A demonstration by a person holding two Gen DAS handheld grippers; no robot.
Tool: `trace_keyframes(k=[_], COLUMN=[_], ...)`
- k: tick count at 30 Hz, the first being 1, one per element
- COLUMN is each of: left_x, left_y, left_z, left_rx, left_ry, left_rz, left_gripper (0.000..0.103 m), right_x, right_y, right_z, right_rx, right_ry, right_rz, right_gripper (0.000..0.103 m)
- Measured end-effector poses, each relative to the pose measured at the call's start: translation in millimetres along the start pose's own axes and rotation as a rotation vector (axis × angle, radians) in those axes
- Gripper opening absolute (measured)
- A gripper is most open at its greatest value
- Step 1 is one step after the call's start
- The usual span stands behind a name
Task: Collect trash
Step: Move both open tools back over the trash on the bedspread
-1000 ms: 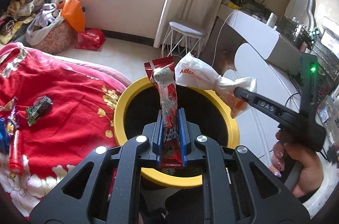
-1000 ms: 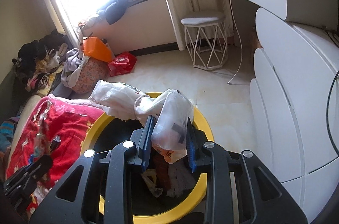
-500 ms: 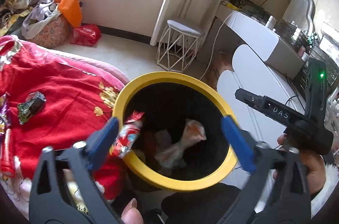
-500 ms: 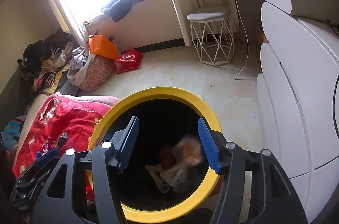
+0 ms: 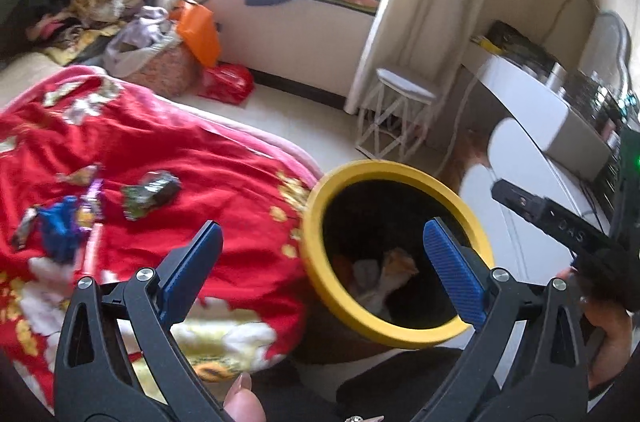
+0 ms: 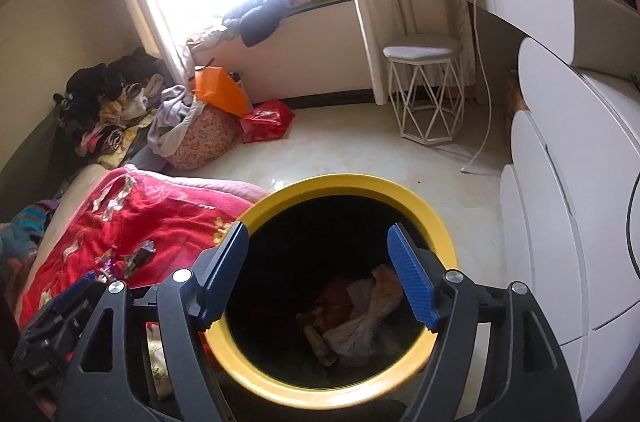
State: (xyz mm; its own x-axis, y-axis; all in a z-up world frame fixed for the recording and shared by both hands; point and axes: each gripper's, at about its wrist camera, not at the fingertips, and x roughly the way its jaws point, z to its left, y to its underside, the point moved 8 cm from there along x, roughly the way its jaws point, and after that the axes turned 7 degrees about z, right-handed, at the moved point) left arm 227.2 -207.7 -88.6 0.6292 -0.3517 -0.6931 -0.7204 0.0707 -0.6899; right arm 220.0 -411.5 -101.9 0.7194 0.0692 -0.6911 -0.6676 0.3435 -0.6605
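A black bin with a yellow rim (image 5: 474,214) (image 6: 432,218) stands beside the bed; crumpled wrappers and a plastic bag (image 6: 360,318) (image 5: 384,274) lie at its bottom. My left gripper (image 5: 322,232) is open and empty, spanning the red blanket's edge and the bin's left rim. My right gripper (image 6: 318,230) hangs over the bin mouth, its jaws still opening with nothing between them. Several loose wrappers lie on the red blanket (image 5: 224,182): a dark one (image 5: 150,192), a blue one (image 5: 60,230) and smaller pieces (image 6: 136,258). The right gripper's body (image 5: 560,226) shows in the left wrist view.
A white wire-legged stool (image 6: 424,90) stands by the curtain. White rounded drawers (image 6: 580,202) and a desk line the right side. A patterned laundry basket (image 6: 200,138), an orange bag (image 6: 220,90) and a red bag (image 6: 266,120) sit under the window. A person's hand (image 5: 608,334) holds the right gripper.
Both grippers let go: the red snack wrapper and the white plastic bag dropped into the bin. The left gripper swung left toward the blanket; both jaws went from shut to wide.
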Motion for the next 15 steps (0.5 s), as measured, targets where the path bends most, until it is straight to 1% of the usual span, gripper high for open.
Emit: trace_keyframes(k=[2, 7, 11, 15], left_x=[-11.1, -34.7, -50.2, -64.0], left_y=[-2.9, -9.6, -12.2, -13.0], left_z=[11.4, 33.4, 50.1, 67.6], left_rx=[-0.017, -0.060, -0.089, -0.121], left_ry=[-0.033, -0.085, -0.112, -0.143], left_rz=[-0.025, -0.075, -0.102, -0.127], left_gripper=[0.092, 0.092, 0.092, 0.092], right_x=[-2.6, -10.1, -15.7, -19.0], right_y=[-0.2, 0.5, 1.8, 4.5], right_z=[7.1, 27.4, 47.6, 69.5], right_rx=[-0.012, -0.045, -0.080, -0.117], right_ry=[-0.009, -0.029, -0.053, -0.085], right_rz=[-0.006, -0.025, -0.037, -0.040], right_gripper=[0.072, 0.073, 0.077, 0.080])
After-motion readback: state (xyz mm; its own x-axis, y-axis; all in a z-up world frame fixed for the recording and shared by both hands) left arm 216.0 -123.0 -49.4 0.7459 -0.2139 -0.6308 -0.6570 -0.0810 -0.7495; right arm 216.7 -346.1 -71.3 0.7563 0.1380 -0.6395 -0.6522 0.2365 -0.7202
